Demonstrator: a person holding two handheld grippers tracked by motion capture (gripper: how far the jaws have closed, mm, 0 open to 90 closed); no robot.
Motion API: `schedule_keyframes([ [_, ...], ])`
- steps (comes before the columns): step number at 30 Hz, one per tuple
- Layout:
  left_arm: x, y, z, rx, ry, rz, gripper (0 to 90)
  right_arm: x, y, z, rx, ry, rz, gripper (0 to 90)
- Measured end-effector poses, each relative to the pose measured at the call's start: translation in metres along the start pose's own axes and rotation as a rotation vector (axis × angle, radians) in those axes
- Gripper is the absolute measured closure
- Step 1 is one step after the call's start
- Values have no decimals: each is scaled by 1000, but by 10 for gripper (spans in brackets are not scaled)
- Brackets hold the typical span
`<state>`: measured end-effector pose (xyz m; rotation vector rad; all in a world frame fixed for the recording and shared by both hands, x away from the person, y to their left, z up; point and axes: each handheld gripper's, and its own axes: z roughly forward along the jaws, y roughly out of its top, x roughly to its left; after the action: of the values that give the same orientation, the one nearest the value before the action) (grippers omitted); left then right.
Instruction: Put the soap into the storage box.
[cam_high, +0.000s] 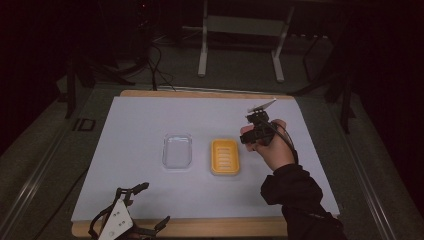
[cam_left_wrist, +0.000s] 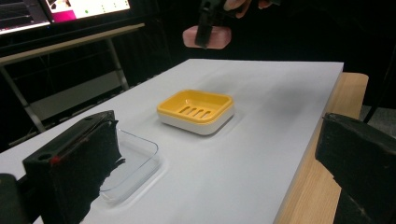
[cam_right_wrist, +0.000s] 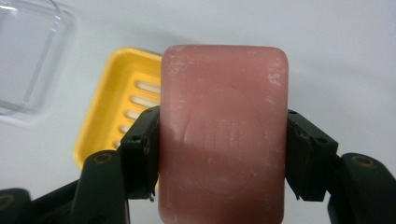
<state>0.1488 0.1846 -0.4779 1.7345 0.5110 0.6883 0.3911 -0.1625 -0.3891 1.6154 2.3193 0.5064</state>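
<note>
A pink bar of soap (cam_right_wrist: 223, 93) stands upright between the jaws of my right gripper (cam_right_wrist: 223, 154), which is shut on its two long sides. A hand holds that gripper (cam_high: 254, 135) in the air just right of the yellow slatted soap dish (cam_high: 224, 156). The dish (cam_right_wrist: 116, 116) lies below and to the left of the soap. In the left gripper view the soap (cam_left_wrist: 215, 38) hangs high above the far side of the dish (cam_left_wrist: 196, 109). My left gripper (cam_high: 152, 204) rests on the table's front left edge, open, with nothing between its jaws (cam_left_wrist: 217, 163).
A clear plastic lid (cam_high: 177, 150) lies on the white mat (cam_high: 140, 120) just left of the dish. The wooden table edge (cam_high: 225, 227) runs along the front. A metal stand (cam_high: 240, 25) and cables are on the floor behind the table.
</note>
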Motion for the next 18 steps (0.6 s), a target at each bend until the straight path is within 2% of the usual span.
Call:
schedule_keyframes([
  [1,0,0,0,-1,0,0,5,8,2,1,-8,2,0,379],
  [3,0,0,0,-3,1,-1,5,11,3,1,-13,5,2,379],
  [6,0,0,0,-3,0,0,5,25,5,5,-31,9,0,379],
  [11,0,0,-1,-3,-2,3,5,37,4,11,-67,36,26,379],
  [12,0,1,-1,-2,-1,4,5,42,3,15,-85,46,44,379],
  [14,0,0,-1,-3,0,3,5,44,2,16,-89,41,48,379],
  [18,-1,1,-1,-2,-3,4,5,53,-2,29,-107,34,88,379],
])
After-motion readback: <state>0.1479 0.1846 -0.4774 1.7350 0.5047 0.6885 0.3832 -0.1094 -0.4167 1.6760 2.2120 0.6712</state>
